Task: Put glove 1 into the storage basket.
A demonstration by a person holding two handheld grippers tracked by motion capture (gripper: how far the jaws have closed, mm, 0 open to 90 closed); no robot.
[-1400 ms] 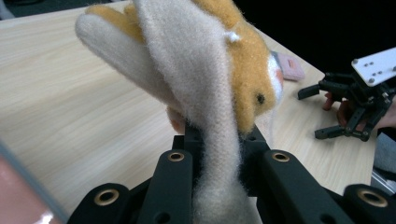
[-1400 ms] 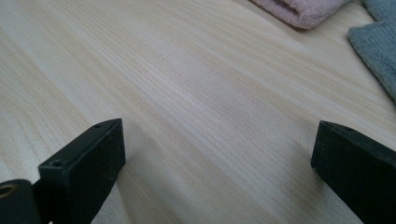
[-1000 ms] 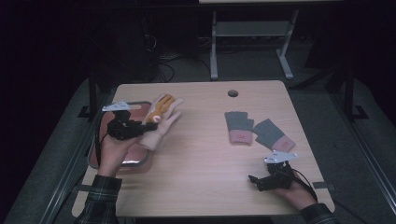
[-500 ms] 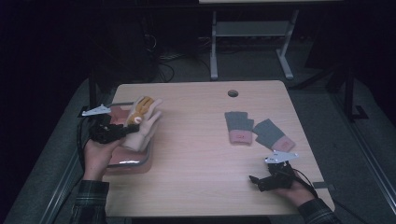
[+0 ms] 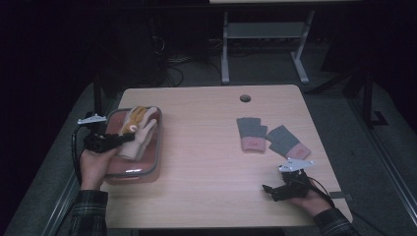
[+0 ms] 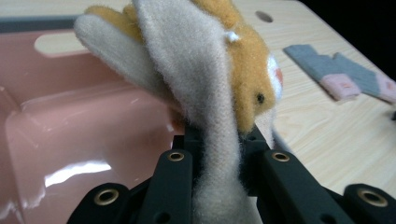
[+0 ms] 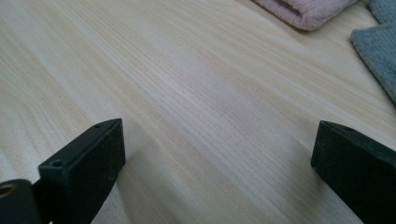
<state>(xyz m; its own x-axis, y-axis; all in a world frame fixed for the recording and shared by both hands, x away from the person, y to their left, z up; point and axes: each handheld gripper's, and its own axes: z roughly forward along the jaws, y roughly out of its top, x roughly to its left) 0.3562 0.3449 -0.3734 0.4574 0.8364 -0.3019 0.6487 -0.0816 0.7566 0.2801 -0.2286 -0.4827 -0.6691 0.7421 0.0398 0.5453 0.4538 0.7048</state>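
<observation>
1. Over at the left edge of the pale wooden table (image 5: pixel 206 147), the left gripper (image 5: pixel 123 138) had its 2 black jaws clamped on a cream limb of the orange-and-cream plush animal toy (image 5: pixel 137 130).
2. In the left gripper view that toy (image 6: pixel 205 70) hung just ahead of the jaws, its orange face with a small black eye turned toward the table side, and the cream limb ran down between the jaws.
3. The toy was held over the pink shallow plastic tray with a grey rim (image 5: pixel 156 162); I could not tell whether it touched the tray floor (image 6: pixel 70 130).
4. Near the front right corner, the right gripper (image 5: pixel 269 190) sat low by the table in the person's hand, and in the right gripper view its 2 jaws stood wide apart with bare wood between them.
5. Well apart from the toy, 2 grey fingerless knit gloves with pink cuffs (image 5: pixel 268 138) lay flat side by side on the right half, just beyond the right gripper.
6. A small dark round hole (image 5: pixel 245 98) sat near the far edge of the table.
</observation>
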